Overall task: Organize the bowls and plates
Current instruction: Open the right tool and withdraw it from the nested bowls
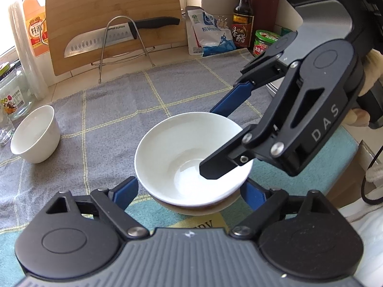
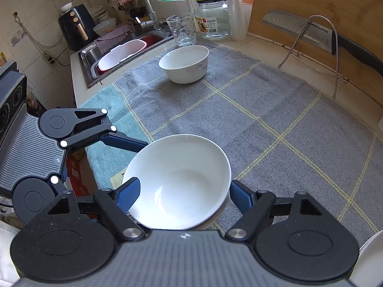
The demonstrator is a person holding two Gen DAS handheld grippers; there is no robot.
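A white bowl [image 1: 182,153] [image 2: 182,179] sits nested in a brown-bottomed bowl [image 1: 203,209] on the grey checked cloth [image 1: 119,110]. My left gripper [image 1: 191,186] stands open, its blue fingers [image 1: 126,191] flanking the stack close to its sides. My right gripper [image 1: 210,141] [image 2: 184,184] is open and straddles the bowl's rim, one finger inside the bowl and the other outside, neither pressing on it. A second white bowl [image 1: 36,134] [image 2: 184,64] stands alone at the cloth's far end.
A cutting board [image 1: 112,24] and a knife on a wire rack [image 1: 100,40] lean at the back. Sauce bottles and a salt bag [image 1: 210,33] stand beside them. A jar [image 2: 213,19], a glass [image 2: 183,31] and the sink [image 2: 124,50] lie beyond the far bowl.
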